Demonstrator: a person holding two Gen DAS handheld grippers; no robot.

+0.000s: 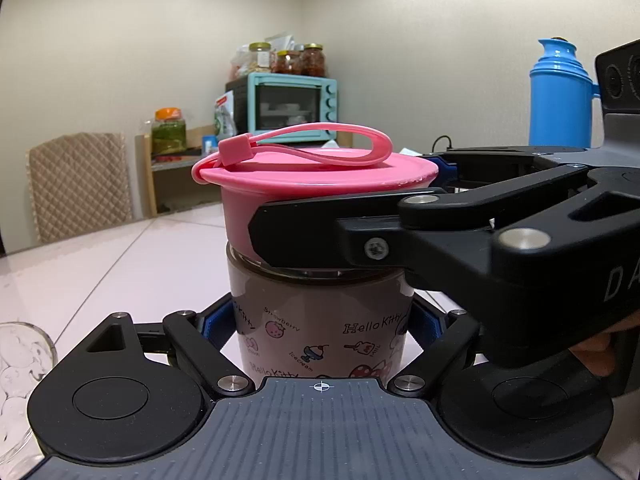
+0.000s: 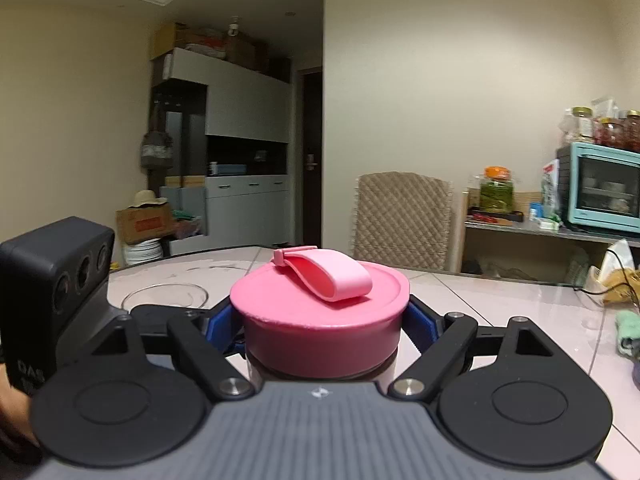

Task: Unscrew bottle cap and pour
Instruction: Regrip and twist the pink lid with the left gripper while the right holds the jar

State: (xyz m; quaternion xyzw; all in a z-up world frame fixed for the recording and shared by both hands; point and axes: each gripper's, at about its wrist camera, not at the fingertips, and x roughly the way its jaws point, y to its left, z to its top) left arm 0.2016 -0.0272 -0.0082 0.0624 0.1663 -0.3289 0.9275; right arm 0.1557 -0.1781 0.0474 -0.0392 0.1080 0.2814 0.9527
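Bottle [image 1: 320,320], the cartoon-printed glass one with its pink screw cap [image 2: 322,320], stands upright on the pale tiled table [image 1: 120,272]. Your left tongs [image 1: 320,324] clamp its body, your right tongs [image 2: 320,326] pinch the cap. Twist level, don't lift, and keep the body from turning.

One bottle [image 1: 320,332], one cap [image 1: 316,184], two tongs [image 1: 322,328] [image 2: 322,322], one glass [image 1: 20,376], one flask [image 1: 560,96], one oven [image 1: 294,106], one chair [image 1: 78,184].
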